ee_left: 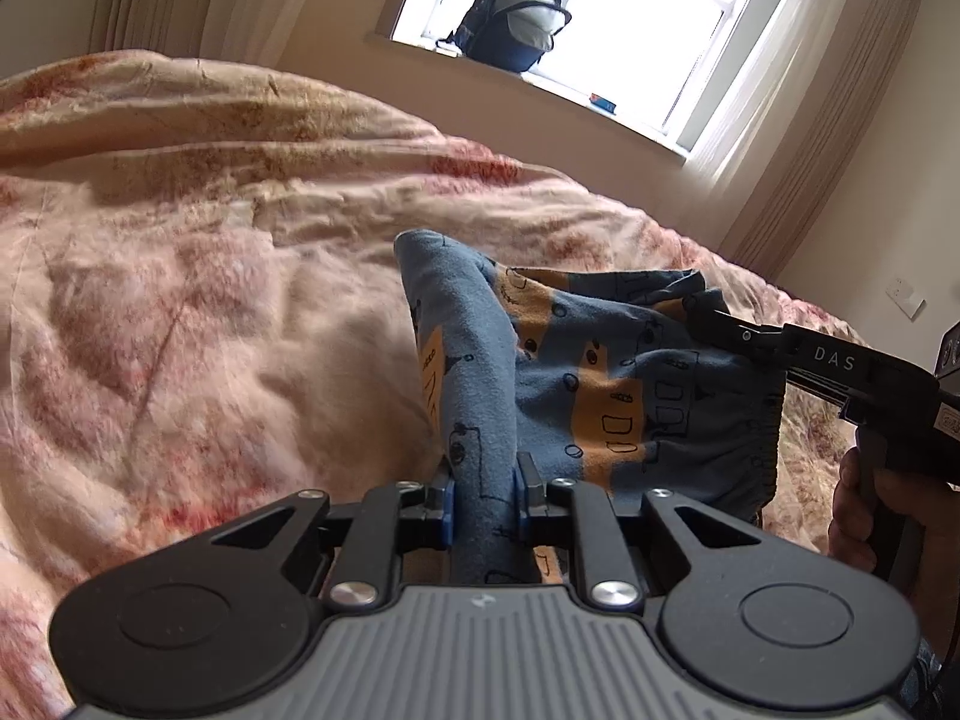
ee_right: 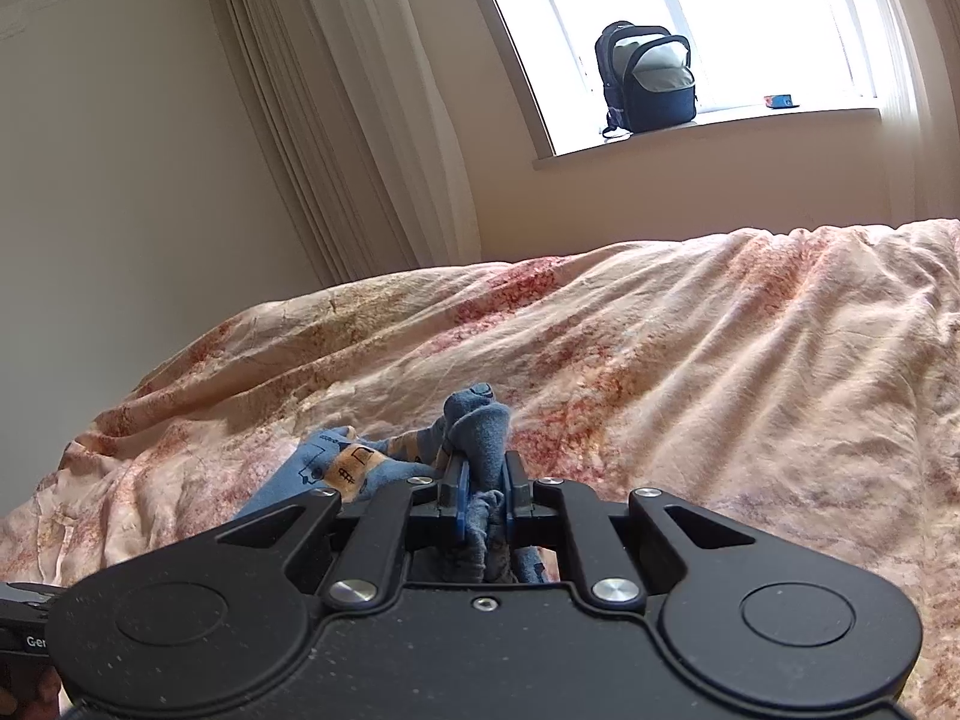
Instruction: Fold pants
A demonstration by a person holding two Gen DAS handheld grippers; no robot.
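The pants (ee_left: 600,384) are small, blue with orange patches and black line drawings. They hang lifted over the bed between both grippers. My left gripper (ee_left: 485,480) is shut on a bunched fold of the pants at their left side. My right gripper (ee_left: 705,306) comes in from the right in the left wrist view, shut on the pants' upper right edge. In the right wrist view my right gripper (ee_right: 485,468) pinches a wad of the blue fabric (ee_right: 480,420), and more of the pants (ee_right: 336,468) trails off to the left.
A rumpled pink and cream floral blanket (ee_left: 210,300) covers the bed (ee_right: 720,372) below. A dark backpack (ee_left: 510,21) stands on the windowsill (ee_right: 690,135) at the far wall. Curtains (ee_right: 360,120) hang beside the window.
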